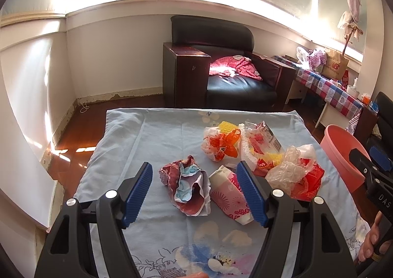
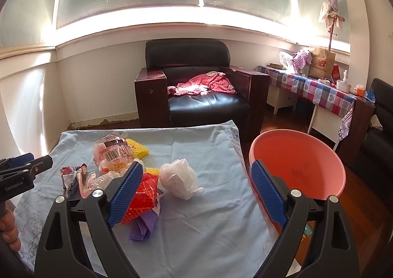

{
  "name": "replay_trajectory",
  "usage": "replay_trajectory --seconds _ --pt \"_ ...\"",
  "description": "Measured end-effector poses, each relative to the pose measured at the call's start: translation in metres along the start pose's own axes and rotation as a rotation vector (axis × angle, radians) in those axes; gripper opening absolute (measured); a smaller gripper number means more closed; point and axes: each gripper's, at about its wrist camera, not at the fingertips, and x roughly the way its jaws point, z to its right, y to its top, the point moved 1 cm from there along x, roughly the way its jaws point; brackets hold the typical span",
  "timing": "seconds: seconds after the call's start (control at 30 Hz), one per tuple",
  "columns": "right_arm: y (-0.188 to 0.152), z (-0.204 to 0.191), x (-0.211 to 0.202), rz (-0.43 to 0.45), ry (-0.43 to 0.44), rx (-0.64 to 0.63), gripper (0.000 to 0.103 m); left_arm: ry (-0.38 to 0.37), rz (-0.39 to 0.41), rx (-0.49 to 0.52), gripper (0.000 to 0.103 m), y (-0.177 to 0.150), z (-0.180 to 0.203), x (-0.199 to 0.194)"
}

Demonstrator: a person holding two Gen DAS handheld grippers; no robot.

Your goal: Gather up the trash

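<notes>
Left tongs (image 1: 194, 193): nearest the camera, jaws wide apart, holding nothing. I see them poised over the tabletop (image 1: 157, 135), which carries a light blue floral cloth. Between the blue pads lies the crumpled maroon-and-blue paper wrapper (image 1: 188, 188); the pink-and-white carton (image 1: 229, 194) lies partly behind the right-hand pad.

Right tongs (image 2: 196, 190): jaws likewise wide apart and empty. The crumpled white plastic bag (image 2: 179, 178) lies between the pads, just ahead of them. The red mesh bag (image 2: 141, 198) and a purple scrap (image 2: 145, 225) lie against the left-hand pad.

Remaining trash, ahead of the left tongs:
- orange-and-white plastic wrapper (image 1: 219, 144), with a yellow foam net (image 1: 228, 126) behind it;
- clear snack bag with barcode (image 1: 261, 141);
- clear crinkled film (image 1: 287, 169) on top of red packaging, to the right of the right-hand pad.

Handling, as I judge it: every piece is light, soft and crushable. Film and bags will be slippery and will spring back; I would close on the thickest bunched fold, not on a loose edge. The paper wrapper is stiffer and should hold at its central crease. The carton is the only semi-rigid item; grip across its narrow sides and expect some denting.

Container: the pink basin (image 2: 298, 152) stands beyond the right edge of the tabletop, behind the right-hand pad of the right tongs. Its visible interior shows no trash, only faint marks on the bottom. All trash is on the tabletop; none is in the basin.
</notes>
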Motion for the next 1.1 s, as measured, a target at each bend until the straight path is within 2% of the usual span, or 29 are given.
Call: replay_trajectory --seconds 0.87,1.1 --pt "-0.0006 -0.0002 0.0035 -0.014 0.013 0.009 0.09 -0.003 0.004 0.001 0.07 -0.0001 0.0029 -0.0006" --pt "-0.0026 0.0012 0.0065 -0.038 0.048 0.023 0.09 -0.015 -0.006 0.01 0.065 -0.0013 0.0019 0.0011"
